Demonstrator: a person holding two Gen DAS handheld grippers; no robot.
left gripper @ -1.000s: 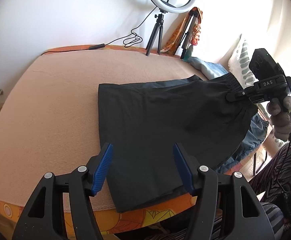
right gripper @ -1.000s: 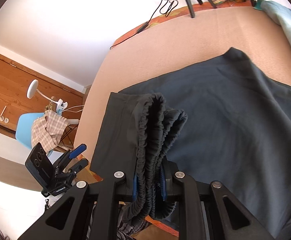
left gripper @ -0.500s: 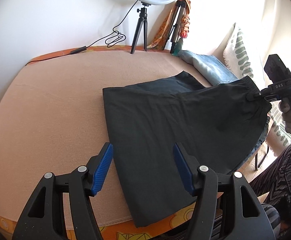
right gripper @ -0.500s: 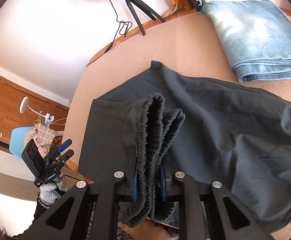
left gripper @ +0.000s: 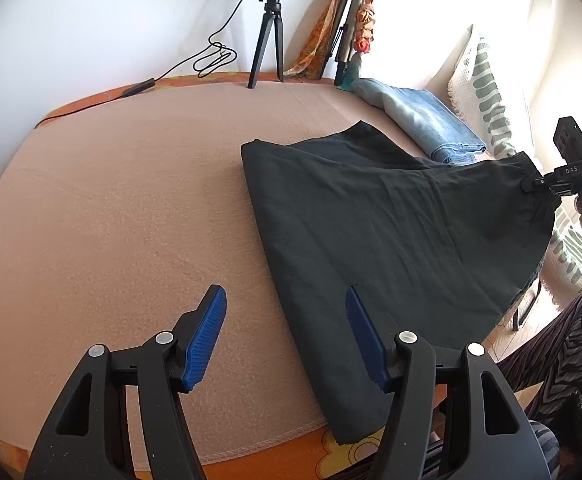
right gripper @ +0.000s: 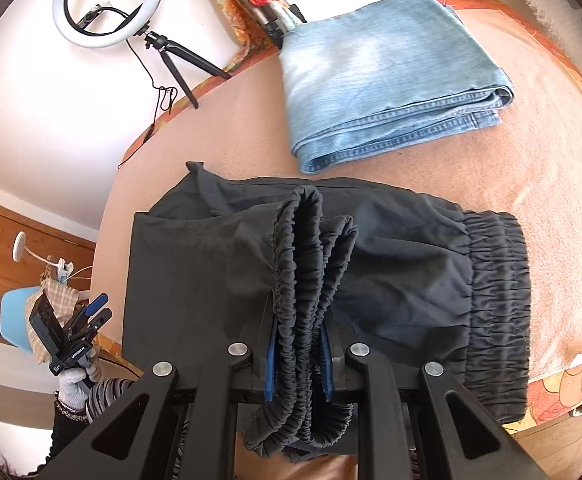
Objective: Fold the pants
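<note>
The black pants point(left gripper: 375, 216) lie on the bed point(left gripper: 123, 208), filling the centre and right of the left wrist view, already doubled leg over leg into one long panel. Their elastic waistband point(right gripper: 495, 304) rests flat at the right of the right wrist view, near the bed's edge. The right hand-held gripper point(right gripper: 297, 360) has its jaws closed tight on a bunched, gathered elastic edge point(right gripper: 307, 264), probably the cuffs, though the crumpling makes that hard to confirm; that end is raised off the bed and sits over the panel, toward the waistband. The left hand-held gripper point(left gripper: 287, 336) stands wide open with nothing between its blue pads point(left gripper: 207, 336), low in its frame above the panel's near fold edge.

So the lengthwise fold looks done, and the crosswise fold is under way. What seems left: lay the lifted end down squarely, smooth it, and perhaps fold once more. Folded blue jeans point(right gripper: 383, 68) lie in the upper right, apart from the pants
</note>
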